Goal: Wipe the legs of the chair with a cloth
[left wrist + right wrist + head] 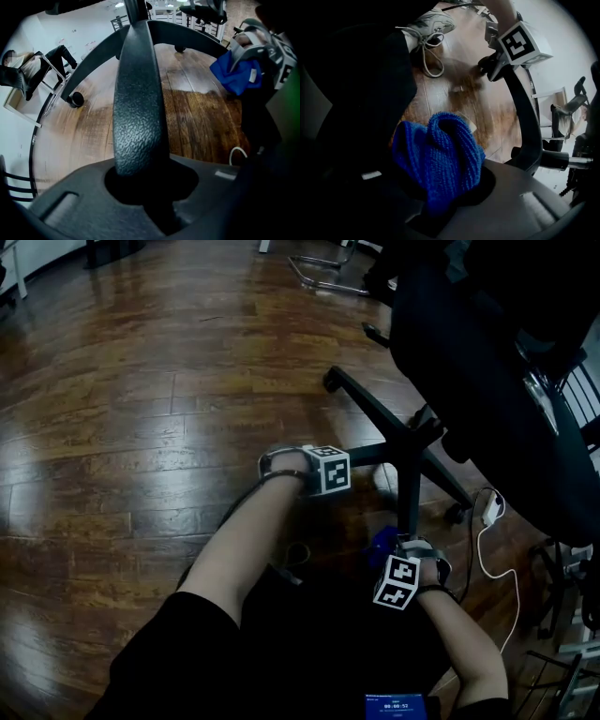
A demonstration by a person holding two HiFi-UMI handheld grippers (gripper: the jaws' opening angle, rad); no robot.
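The black office chair's star base (410, 442) stands on the wood floor, its seat (487, 381) looming at the right. My left gripper (323, 472) points down and is shut on one textured black leg (138, 108), which runs up between its jaws. My right gripper (405, 570) hovers just below the near leg (410, 498), shut on a bunched blue cloth (440, 159). That cloth shows as a blue patch (382, 545) in the head view and at the upper right (234, 70) of the left gripper view. The cloth is beside the leg, and contact is unclear.
A white charger and cable (489, 509) lie on the floor right of the base. A castor (75, 99) ends another leg. My shoe (429, 23) rests near the left gripper's marker cube (522, 42). Another chair frame (323, 268) stands far back.
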